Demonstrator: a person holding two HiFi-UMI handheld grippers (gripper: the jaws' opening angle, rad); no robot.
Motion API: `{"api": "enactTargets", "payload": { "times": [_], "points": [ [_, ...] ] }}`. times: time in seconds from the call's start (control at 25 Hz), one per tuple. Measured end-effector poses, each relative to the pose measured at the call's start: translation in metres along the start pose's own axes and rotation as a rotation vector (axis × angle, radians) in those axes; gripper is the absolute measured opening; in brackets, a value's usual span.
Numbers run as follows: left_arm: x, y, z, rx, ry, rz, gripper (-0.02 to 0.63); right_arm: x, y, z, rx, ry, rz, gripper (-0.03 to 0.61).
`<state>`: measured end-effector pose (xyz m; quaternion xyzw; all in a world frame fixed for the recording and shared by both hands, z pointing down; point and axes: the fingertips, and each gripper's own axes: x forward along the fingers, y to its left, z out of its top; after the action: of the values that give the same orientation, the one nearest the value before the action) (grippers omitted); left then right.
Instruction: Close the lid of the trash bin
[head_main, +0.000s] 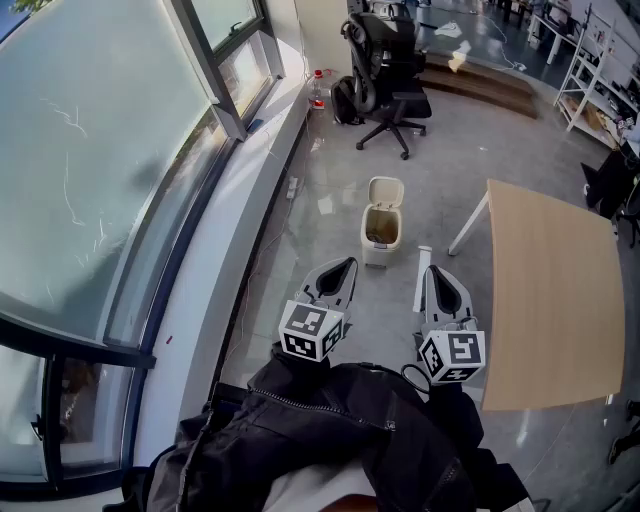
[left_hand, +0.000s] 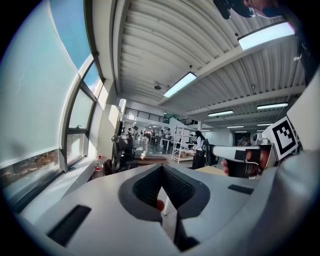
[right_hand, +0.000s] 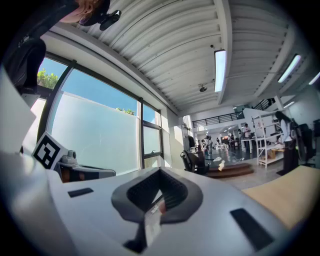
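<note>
Jaws together on both the left gripper (head_main: 345, 268) and right gripper (head_main: 434, 273) — trash bin (head_main: 380, 240) ahead, lid (head_main: 385, 191) up.

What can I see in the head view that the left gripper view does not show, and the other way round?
Only the head view shows the trash bin on the floor, its lid standing open. Only the left gripper view shows the ceiling lights. Both show the office chair, the big window and the left gripper, its jaws together.

Trash bin (head_main: 381, 235) stands on the floor (head_main: 450, 160) — table (head_main: 555, 290) to its right, office chair (head_main: 395, 90) behind, window (head_main: 90, 150) left.
</note>
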<state>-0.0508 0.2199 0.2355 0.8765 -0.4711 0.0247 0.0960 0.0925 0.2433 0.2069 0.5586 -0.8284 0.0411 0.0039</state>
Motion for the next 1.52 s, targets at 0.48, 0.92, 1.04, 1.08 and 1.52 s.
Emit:
{"api": "enactTargets", "payload": {
  "times": [0.48,0.92,1.04,1.08,1.52],
  "points": [
    [-0.002,-0.013,-0.009,-0.011,0.017,0.01,-0.005,-0.01,-0.003,-0.007,0.01,0.013,0.009,0.003],
    [-0.003,-0.041,-0.025,-0.019,0.038,0.028,-0.005,-0.036,-0.014,-0.019,0.048,0.019,0.037,0.003],
    [-0.004,-0.05,-0.035,-0.02,0.05,0.04,-0.005,-0.044,-0.018,-0.03,0.062,0.037,0.046,0.003],
    [-0.005,-0.053,-0.038,-0.02,0.053,0.044,-0.005,-0.047,-0.019,-0.033,0.065,0.043,0.051,0.003],
    [-0.002,-0.053,-0.063,-0.022,0.096,0.081,-0.005,-0.043,-0.016,-0.063,0.08,0.099,0.108,0.003]
  ]
}}
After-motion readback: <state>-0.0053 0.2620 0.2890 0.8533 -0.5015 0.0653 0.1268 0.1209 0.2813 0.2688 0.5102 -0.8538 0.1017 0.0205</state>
